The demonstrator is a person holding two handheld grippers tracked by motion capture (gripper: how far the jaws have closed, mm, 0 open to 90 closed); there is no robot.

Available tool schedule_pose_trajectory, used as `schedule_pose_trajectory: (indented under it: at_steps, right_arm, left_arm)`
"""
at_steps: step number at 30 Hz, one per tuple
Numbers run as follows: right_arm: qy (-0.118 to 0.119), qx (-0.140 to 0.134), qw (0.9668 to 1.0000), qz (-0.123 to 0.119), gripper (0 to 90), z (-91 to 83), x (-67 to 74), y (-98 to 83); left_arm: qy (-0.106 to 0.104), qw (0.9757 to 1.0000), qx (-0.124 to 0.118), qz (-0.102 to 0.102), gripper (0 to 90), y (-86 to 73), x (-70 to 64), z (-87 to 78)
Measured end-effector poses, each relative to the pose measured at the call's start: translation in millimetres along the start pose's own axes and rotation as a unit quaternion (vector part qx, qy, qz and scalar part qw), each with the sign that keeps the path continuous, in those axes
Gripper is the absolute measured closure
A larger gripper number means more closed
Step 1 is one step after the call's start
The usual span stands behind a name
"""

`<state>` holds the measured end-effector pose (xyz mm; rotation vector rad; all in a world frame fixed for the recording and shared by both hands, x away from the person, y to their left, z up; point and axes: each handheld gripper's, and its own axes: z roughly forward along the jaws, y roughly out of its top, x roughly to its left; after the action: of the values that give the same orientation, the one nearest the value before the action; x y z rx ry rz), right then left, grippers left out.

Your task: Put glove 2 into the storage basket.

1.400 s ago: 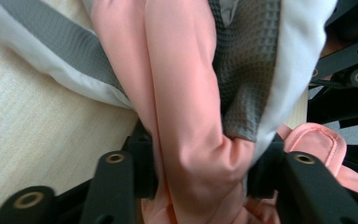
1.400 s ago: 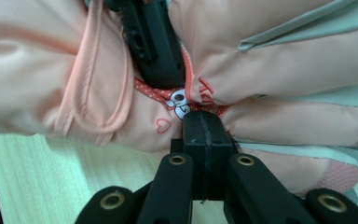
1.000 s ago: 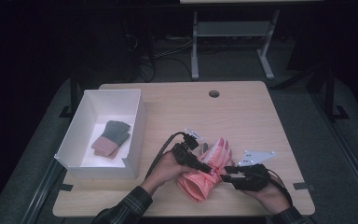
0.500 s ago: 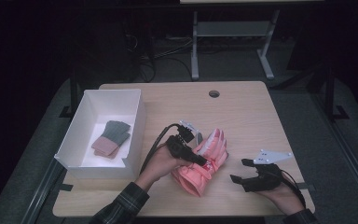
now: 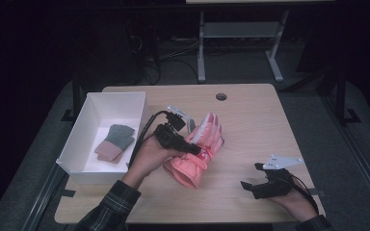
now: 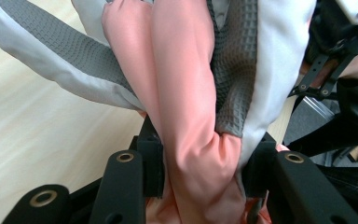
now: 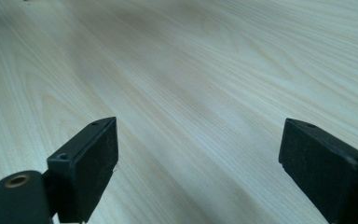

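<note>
The pink glove [image 5: 200,149] is near the middle of the wooden table [image 5: 250,120], just to the right of the white box [image 5: 107,134]. The left gripper [image 5: 192,149] has the glove pinched between its two black jaws, and the glove's fingers point away from the person, toward the far side of the table. In the left gripper view the glove [image 6: 186,93] is squeezed tight between the jaws, and you can see its pink cloth, its white parts and its grey bumpy patches. The wrist end of the glove hangs down toward the person and seems to touch the table, but it is hard to tell for sure. The right gripper [image 5: 250,185] is well to the right of the glove, close to the near right corner of the table, and it is not touching the glove. Its jaws have just been opening and now stand wide apart with nothing between them. In the right gripper view there is bare wood [image 7: 205,84] between the two jaws. Inside the white box, to the left of the pink glove, lies a small knit glove [image 5: 115,142] that is grey at one end and pinkish at the other.
</note>
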<state>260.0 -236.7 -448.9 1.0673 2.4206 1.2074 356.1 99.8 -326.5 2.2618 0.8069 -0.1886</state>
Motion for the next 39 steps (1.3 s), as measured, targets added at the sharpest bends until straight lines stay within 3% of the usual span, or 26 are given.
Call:
schedule_pose_trajectory:
  at_steps: [1, 11, 23, 30, 35, 39]
  right_arm:
    - [-0.002, 0.002, 1.0000, 0.001, 11.4, -0.4, -0.5, -0.4]
    - [-0.004, 0.009, 0.9999, 0.004, 11.0, 2.0, -1.5, -2.3]
    - [-0.005, 0.006, 1.0000, 0.004, 10.9, 2.7, -4.1, -1.7]
    - [-0.003, 0.002, 0.9999, 0.009, 11.0, 3.8, -9.0, -0.7]
    - [0.002, 0.007, 0.9999, 0.007, 11.0, 7.3, -7.3, 0.9]
    - [0.000, 0.008, 0.9999, 0.009, 11.0, 7.1, -7.5, 0.6]
  left_arm:
    - [0.003, 1.0000, 0.001, 0.005, 59.7, 1.3, 1.7, -6.4]
    - [0.035, 0.9990, -0.025, -0.012, 59.5, 6.7, 14.7, -61.1]
    - [0.080, 0.9941, -0.060, -0.043, 59.5, -0.8, 39.1, -118.1]
    - [0.101, 0.9875, -0.095, -0.076, 59.5, -21.2, 57.3, -153.3]
    - [0.116, 0.9840, -0.096, -0.095, 59.4, -37.2, 73.5, -167.5]
    - [0.129, 0.9798, -0.102, -0.113, 59.4, -48.8, 87.2, -176.3]
